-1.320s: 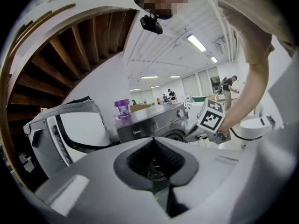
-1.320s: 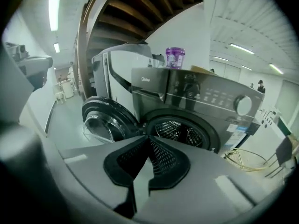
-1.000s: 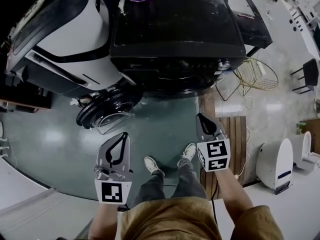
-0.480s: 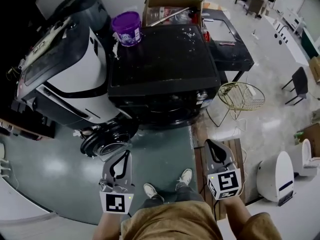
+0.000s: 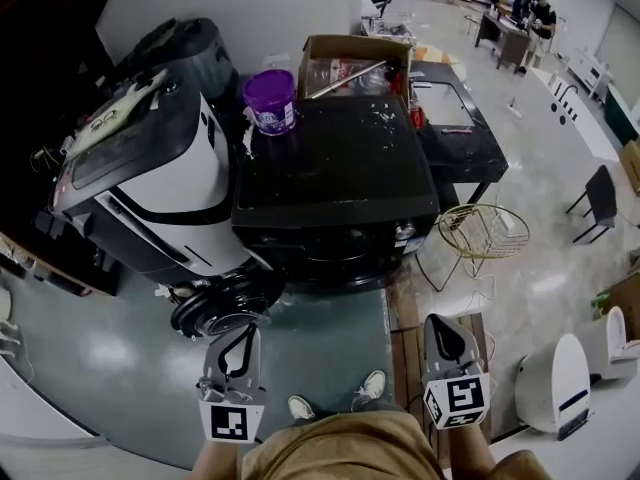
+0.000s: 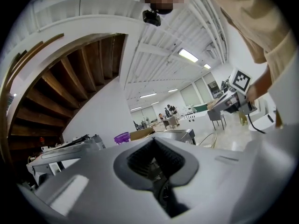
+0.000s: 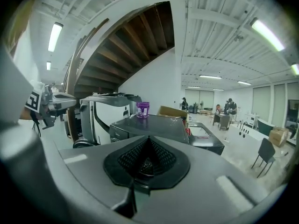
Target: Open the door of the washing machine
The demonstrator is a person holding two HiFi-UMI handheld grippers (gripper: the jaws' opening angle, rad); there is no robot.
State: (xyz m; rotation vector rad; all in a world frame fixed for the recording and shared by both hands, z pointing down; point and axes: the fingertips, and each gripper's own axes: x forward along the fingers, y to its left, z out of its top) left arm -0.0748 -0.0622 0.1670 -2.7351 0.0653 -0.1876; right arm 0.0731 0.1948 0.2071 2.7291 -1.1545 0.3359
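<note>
Washing machine door (image 5: 222, 306) hangs open; left gripper (image 5: 246, 332), right gripper (image 5: 436, 322) fingers closed, empty.

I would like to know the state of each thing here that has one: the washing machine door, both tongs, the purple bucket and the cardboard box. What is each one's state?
Washing machine door: open, swung wide.
Left tongs: shut, empty.
Right tongs: shut, empty.
Purple bucket: upright on top of the washing machine.
Cardboard box: open at the top.
</note>
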